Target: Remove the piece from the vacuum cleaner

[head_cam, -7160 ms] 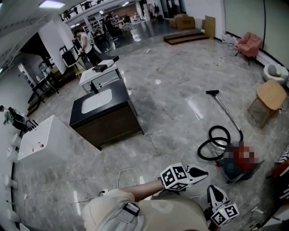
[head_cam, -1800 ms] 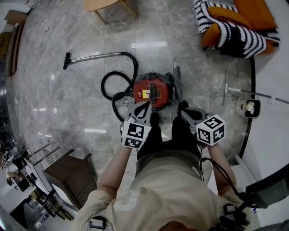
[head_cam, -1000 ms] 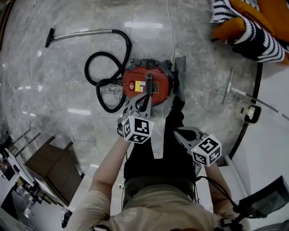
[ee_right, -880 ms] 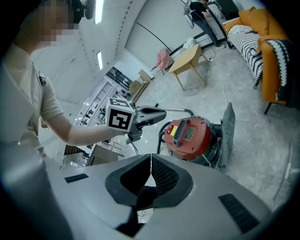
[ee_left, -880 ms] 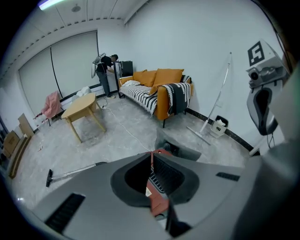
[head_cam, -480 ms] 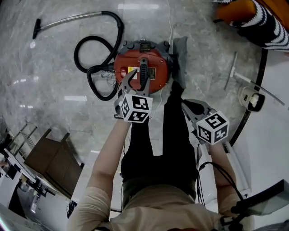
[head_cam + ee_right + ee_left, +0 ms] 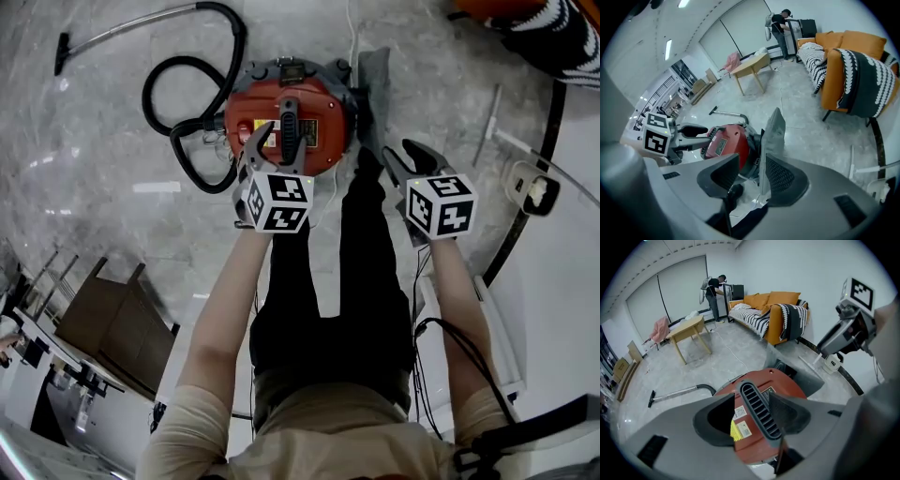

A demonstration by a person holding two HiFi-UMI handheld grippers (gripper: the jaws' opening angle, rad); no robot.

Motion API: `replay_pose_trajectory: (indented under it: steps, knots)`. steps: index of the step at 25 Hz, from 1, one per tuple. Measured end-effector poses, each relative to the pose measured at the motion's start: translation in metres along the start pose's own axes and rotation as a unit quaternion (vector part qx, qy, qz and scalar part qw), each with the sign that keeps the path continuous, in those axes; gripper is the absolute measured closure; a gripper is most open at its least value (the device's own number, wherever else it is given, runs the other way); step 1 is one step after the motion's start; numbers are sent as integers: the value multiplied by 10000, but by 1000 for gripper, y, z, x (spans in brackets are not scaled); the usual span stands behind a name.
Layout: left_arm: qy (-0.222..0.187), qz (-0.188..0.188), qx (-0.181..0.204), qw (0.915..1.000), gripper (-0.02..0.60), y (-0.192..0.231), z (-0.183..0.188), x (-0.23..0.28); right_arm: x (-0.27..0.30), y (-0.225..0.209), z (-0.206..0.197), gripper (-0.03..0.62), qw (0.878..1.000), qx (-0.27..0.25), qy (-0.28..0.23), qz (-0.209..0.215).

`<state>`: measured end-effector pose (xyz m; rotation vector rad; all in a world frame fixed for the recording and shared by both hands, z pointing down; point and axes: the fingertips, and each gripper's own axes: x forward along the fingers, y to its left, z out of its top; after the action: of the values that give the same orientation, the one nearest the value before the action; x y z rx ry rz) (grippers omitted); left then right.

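Note:
The red vacuum cleaner (image 7: 281,108) sits on the floor in front of my feet, with a black ribbed handle (image 7: 290,129) across its top. A flat grey piece (image 7: 374,82) stands on edge against its right side. My left gripper (image 7: 279,141) is over the top, its jaws just opened and standing open astride the handle (image 7: 759,411) without pressing it. My right gripper (image 7: 401,155) is at the vacuum's right. Its jaws have also just opened, and the grey piece (image 7: 772,136) stands between them, close to the right pad.
A black hose (image 7: 187,103) coils left of the vacuum and runs to a metal wand (image 7: 122,26). An orange sofa (image 7: 853,56) with a striped blanket is at the right, a wooden table (image 7: 750,63) further back. A dark cabinet (image 7: 122,319) stands at the left.
Both grippers have sunk toward the vacuum. The left jaws have spread around the handle. The right gripper has moved forward to the grey piece and its jaws have opened.

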<state>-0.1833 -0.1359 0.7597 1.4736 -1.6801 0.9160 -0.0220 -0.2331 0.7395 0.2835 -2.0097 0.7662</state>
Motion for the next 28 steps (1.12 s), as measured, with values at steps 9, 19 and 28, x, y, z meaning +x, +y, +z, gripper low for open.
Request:
replay_pose_trajectory:
  steps: [9, 19, 28]
  knots:
    - [190, -277, -186, 9993, 362, -7, -8, 10, 55, -23, 4, 425, 9989, 395, 199, -177]
    - [16, -278, -302, 9992, 362, -9, -9, 12, 95, -39, 3, 425, 9967, -56, 669, -457]
    - [45, -331, -581, 9977, 362, -9, -11, 18, 110, -37, -4, 442, 9938, -227, 1034, -331]
